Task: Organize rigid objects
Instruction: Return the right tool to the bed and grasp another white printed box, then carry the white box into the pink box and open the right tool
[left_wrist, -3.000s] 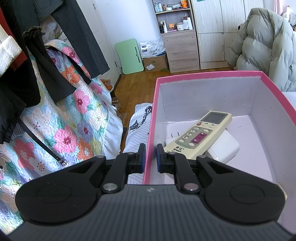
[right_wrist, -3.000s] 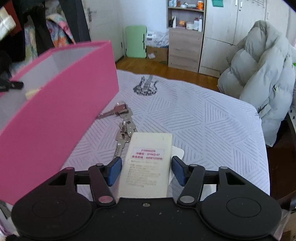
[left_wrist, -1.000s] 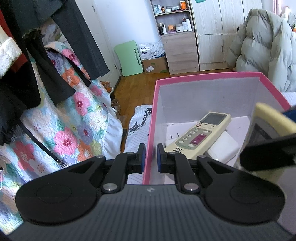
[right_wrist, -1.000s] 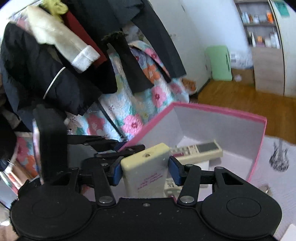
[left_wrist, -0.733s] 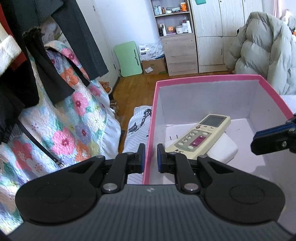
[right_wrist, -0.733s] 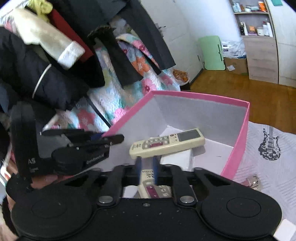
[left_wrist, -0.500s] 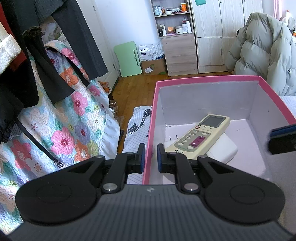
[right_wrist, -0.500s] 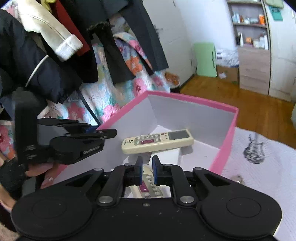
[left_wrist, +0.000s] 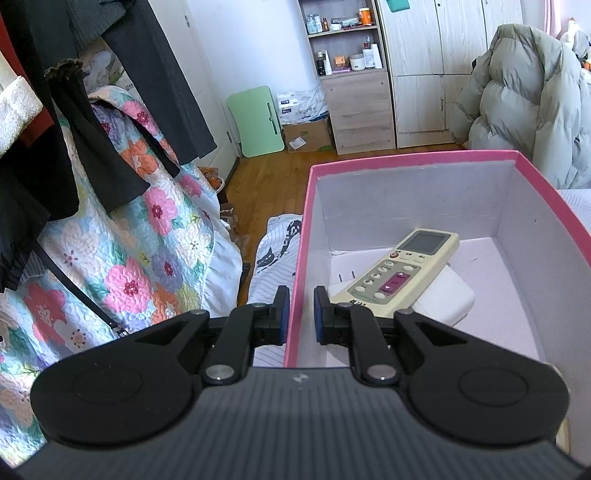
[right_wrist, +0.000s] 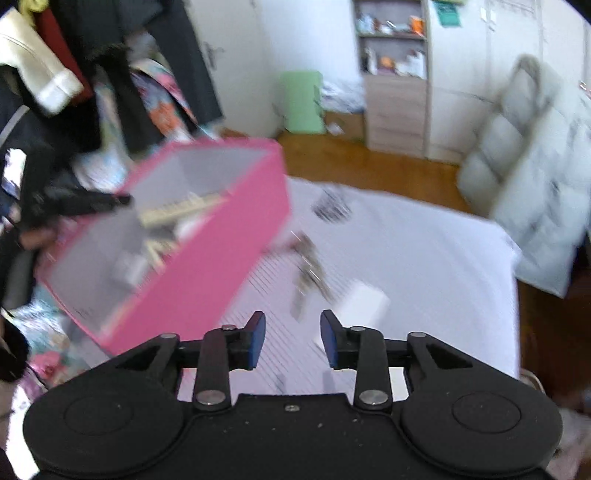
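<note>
My left gripper (left_wrist: 298, 309) is shut on the left wall of a pink box (left_wrist: 301, 236) with a white inside. In the box a cream remote control (left_wrist: 400, 272) lies on a white flat object (left_wrist: 447, 297). In the blurred right wrist view the pink box (right_wrist: 207, 258) stands at the left with remotes (right_wrist: 177, 212) inside. My right gripper (right_wrist: 291, 339) is open and empty above the white striped bedspread (right_wrist: 406, 251). A bunch of keys (right_wrist: 308, 267) and a white block (right_wrist: 360, 301) lie on the bedspread just ahead of it.
Dark clothes (left_wrist: 74, 110) hang at the left over a flowered quilt (left_wrist: 122, 258). A grey puffer jacket (left_wrist: 532, 110) sits at the right. A wooden cabinet (left_wrist: 358, 107) and a green board (left_wrist: 258, 120) stand at the far wall.
My right gripper let go of a remote inside the box, drew back to the right over the bedspread and opened. The left gripper kept its hold on the box wall.
</note>
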